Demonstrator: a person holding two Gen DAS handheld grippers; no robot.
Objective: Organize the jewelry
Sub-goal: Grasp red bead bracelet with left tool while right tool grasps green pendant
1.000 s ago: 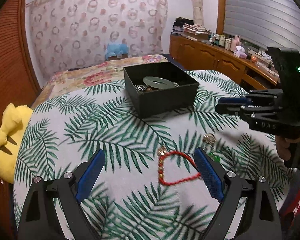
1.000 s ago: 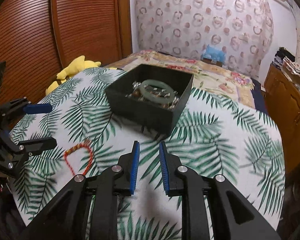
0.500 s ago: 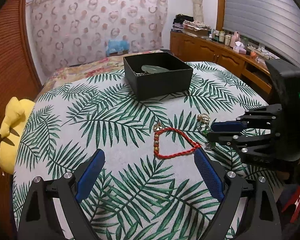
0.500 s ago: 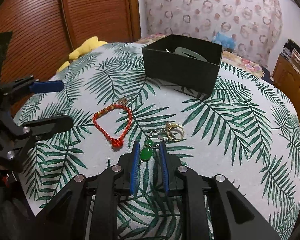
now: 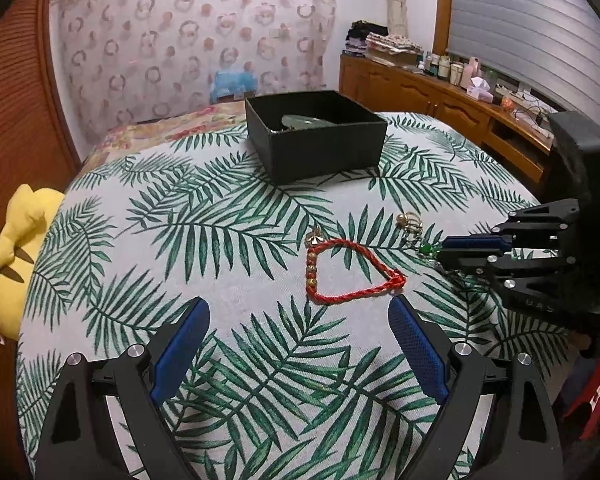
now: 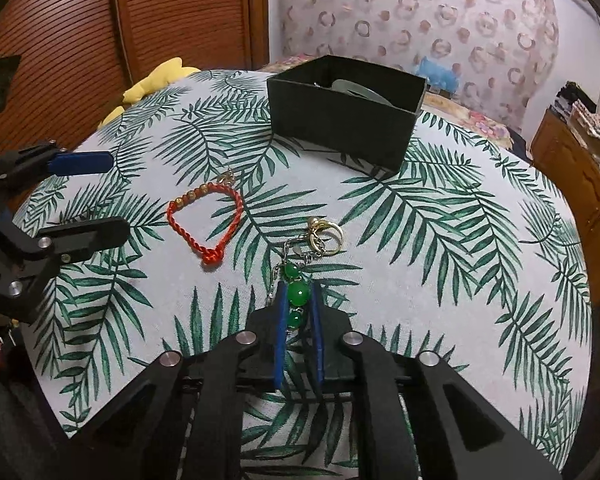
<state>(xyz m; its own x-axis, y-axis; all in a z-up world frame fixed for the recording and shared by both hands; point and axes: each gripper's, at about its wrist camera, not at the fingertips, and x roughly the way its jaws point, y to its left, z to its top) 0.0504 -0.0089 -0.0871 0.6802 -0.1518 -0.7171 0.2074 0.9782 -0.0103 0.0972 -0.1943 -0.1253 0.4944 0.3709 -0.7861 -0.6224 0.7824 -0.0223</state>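
Observation:
A green bead charm (image 6: 298, 294) on a chain with a gold ring (image 6: 328, 236) lies on the palm-print cloth. My right gripper (image 6: 299, 286) is closing, and its blue pads press on the largest bead. In the left wrist view the right gripper (image 5: 442, 252) comes in from the right onto the charm (image 5: 428, 249). A red cord bracelet (image 5: 364, 250) with gold beads lies just ahead of my open, empty left gripper (image 5: 296, 304). The black box (image 5: 320, 152) holding a pale jade bangle (image 5: 304, 121) stands farther back. The right wrist view also shows the bracelet (image 6: 180, 228), box (image 6: 340, 124) and left gripper (image 6: 108, 196).
The cloth covers a round table (image 5: 180, 216). A yellow plush toy (image 5: 16, 248) sits off its left edge by the wooden slatted doors (image 6: 100, 20). A bed (image 5: 160, 128) lies behind, and a wooden cabinet (image 5: 420, 92) with bottles runs along the right wall.
My right gripper came down from near the box to the green charm and its jaws narrowed around the beads. The left gripper stayed open and nearly still.

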